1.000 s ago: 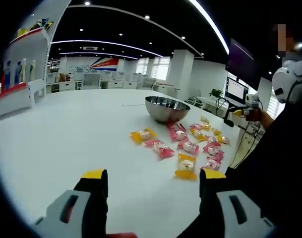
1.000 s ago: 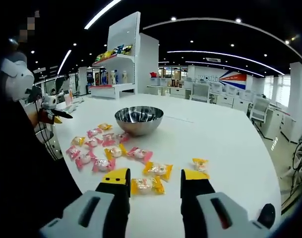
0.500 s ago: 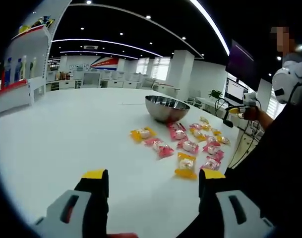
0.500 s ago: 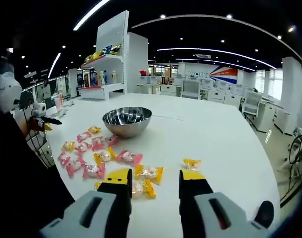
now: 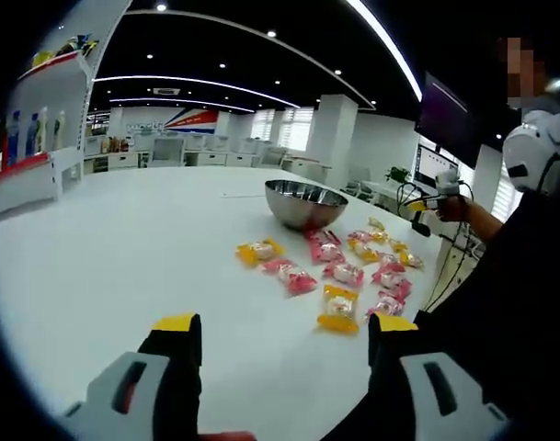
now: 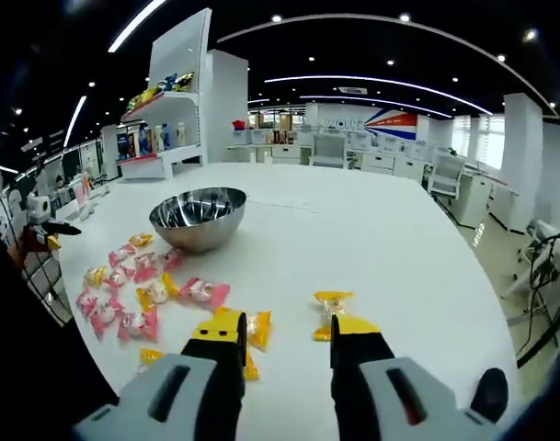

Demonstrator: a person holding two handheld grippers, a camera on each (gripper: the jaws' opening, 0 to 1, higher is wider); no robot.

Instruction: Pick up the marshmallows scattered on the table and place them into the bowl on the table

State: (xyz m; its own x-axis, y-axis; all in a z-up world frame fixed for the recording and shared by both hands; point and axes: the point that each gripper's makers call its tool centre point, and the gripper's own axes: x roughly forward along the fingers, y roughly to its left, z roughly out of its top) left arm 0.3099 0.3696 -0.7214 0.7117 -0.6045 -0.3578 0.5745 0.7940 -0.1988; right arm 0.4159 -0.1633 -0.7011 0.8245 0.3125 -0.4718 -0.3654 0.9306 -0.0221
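Marshmallows [image 6: 142, 285] lie scattered on white table [image 6: 399, 248] beside steel bowl [image 6: 198, 217]. Right gripper [image 6: 284, 335], jaws spread, hangs over yellow packet [image 6: 330, 308]. Left gripper [image 5: 281, 333] spread, nothing between jaws.

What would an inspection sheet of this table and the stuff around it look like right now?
Surface: white table, large, mostly bare.
Job's things: steel bowl upright on the table; wrapped marshmallows in pink and yellow packets lie scattered beside it, and one yellow packet lies apart, just ahead of the right gripper.
Clutter: nothing seen on the table beyond these.
Grippers: left gripper open, above bare table; right gripper open, low over the nearest packets, holding nothing.
Cables: dark cables hang past the far table edge near a monitor.
Surroundings: open office, white shelving with bottles, desks behind.
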